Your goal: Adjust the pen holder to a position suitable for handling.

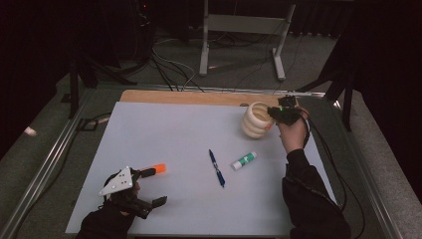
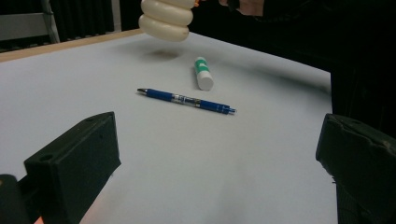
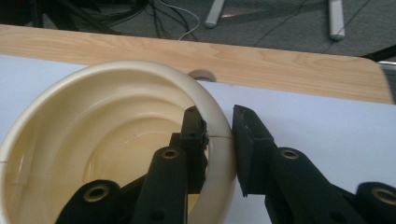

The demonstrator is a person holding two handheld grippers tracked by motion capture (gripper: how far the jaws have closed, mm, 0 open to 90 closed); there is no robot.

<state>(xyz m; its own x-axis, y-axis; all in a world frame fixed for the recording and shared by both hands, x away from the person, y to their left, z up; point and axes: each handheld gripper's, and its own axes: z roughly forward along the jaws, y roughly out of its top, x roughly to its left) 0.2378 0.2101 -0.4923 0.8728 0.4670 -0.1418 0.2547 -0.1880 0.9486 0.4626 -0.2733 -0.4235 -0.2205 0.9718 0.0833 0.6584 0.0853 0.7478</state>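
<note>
While the right gripper (image 3: 219, 140) pinches the rim of the cream cup (image 1: 257, 119), the cup hangs just off the white mat (image 1: 164, 129), up at about 2 o'clock. One jaw is inside the wall, one outside — clamped tight. The cup looks light, hard and smooth, so it might slip or swing; the rim is the best place to grab. The left gripper (image 2: 215, 158) has its jaws wide apart with nothing between them, down at 7 o'clock.

A dim room is seen, with grey carpet floor (image 1: 239, 62). A grey metal frame stand (image 1: 244, 25) is placed at 12 o'clock, cables (image 1: 169, 67) strewn at 11.
</note>
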